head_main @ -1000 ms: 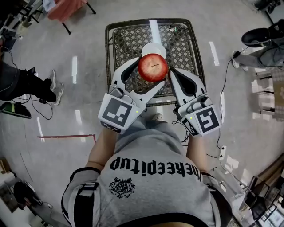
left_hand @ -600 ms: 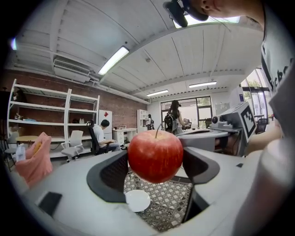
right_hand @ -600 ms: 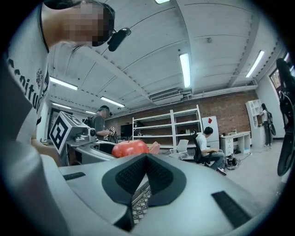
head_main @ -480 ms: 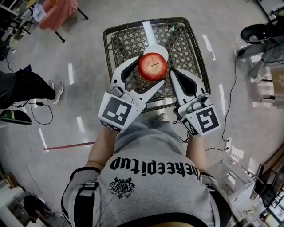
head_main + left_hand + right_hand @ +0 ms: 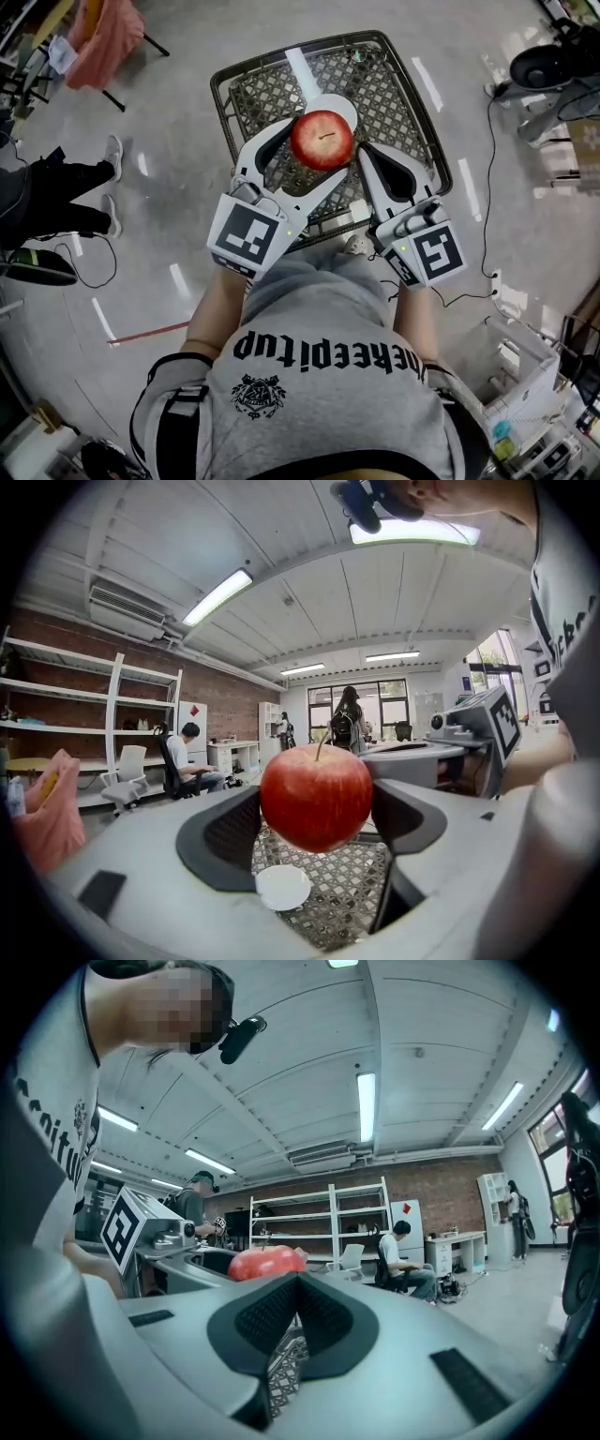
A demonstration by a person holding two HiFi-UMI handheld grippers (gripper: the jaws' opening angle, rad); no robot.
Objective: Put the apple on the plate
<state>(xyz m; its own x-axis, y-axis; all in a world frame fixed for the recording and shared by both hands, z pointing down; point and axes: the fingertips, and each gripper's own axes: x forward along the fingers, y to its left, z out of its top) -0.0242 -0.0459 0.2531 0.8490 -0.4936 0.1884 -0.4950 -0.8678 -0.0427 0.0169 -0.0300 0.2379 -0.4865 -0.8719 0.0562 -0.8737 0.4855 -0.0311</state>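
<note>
A red apple (image 5: pixel 322 139) hangs in the air, pinched between the two white fingers of my left gripper (image 5: pixel 314 155). Below and behind it a small white plate (image 5: pixel 330 101) lies on a metal mesh table (image 5: pixel 398 103), partly hidden by the apple. In the left gripper view the apple (image 5: pixel 316 797) fills the gap between the dark pads of the left gripper (image 5: pixel 317 822), and the plate (image 5: pixel 283 887) lies lower down. My right gripper (image 5: pixel 368 157) floats just right of the apple, shut on nothing; from the right gripper (image 5: pixel 295 1302) the apple (image 5: pixel 266 1263) shows to the left.
A small green object (image 5: pixel 359 56) sits at the table's far edge. A person's legs (image 5: pixel 56 192) and cables are on the floor at the left, near a red tape line (image 5: pixel 141 333). An orange cloth on a stand (image 5: pixel 103 37) is far left, a chair base (image 5: pixel 553 66) far right.
Both grippers and the apple keep their place in the head view. The table and floor have swung beneath them, and the table now sits a little nearer and turned.
</note>
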